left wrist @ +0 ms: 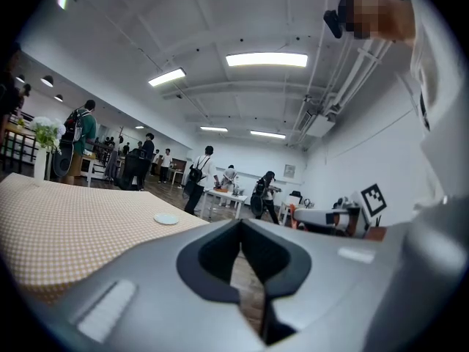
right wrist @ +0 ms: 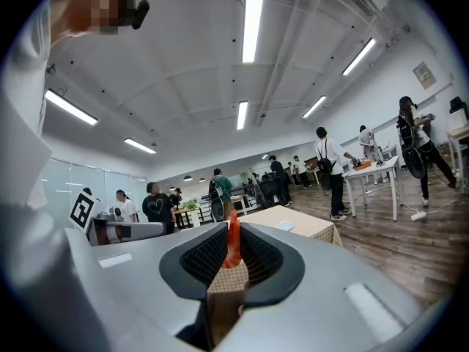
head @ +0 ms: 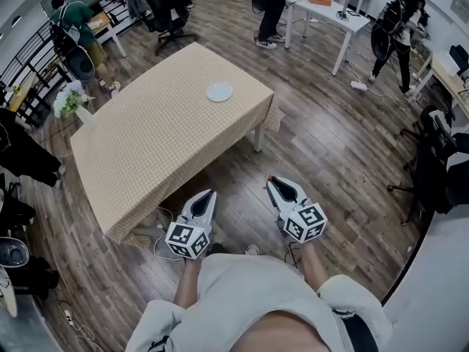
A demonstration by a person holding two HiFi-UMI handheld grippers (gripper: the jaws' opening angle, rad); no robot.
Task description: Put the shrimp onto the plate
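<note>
A white plate (head: 220, 92) lies near the far right edge of a table (head: 154, 138) covered in tan checked cloth. Both grippers hang over the wooden floor in front of the table's near corner, well short of the plate. My right gripper (head: 273, 183) is shut on a small orange-red shrimp (right wrist: 233, 240), pinched upright between its ribbed pads. The plate (right wrist: 284, 226) lies ahead of it on the table. My left gripper (head: 209, 195) is shut with nothing in it; its view shows the plate (left wrist: 166, 218) far off on the cloth.
A vase of white flowers (head: 72, 101) stands at the table's left corner. Cables lie on the floor under the near table edge. Several people stand around the room, by a white desk (head: 326, 13) and office chairs (head: 168, 9).
</note>
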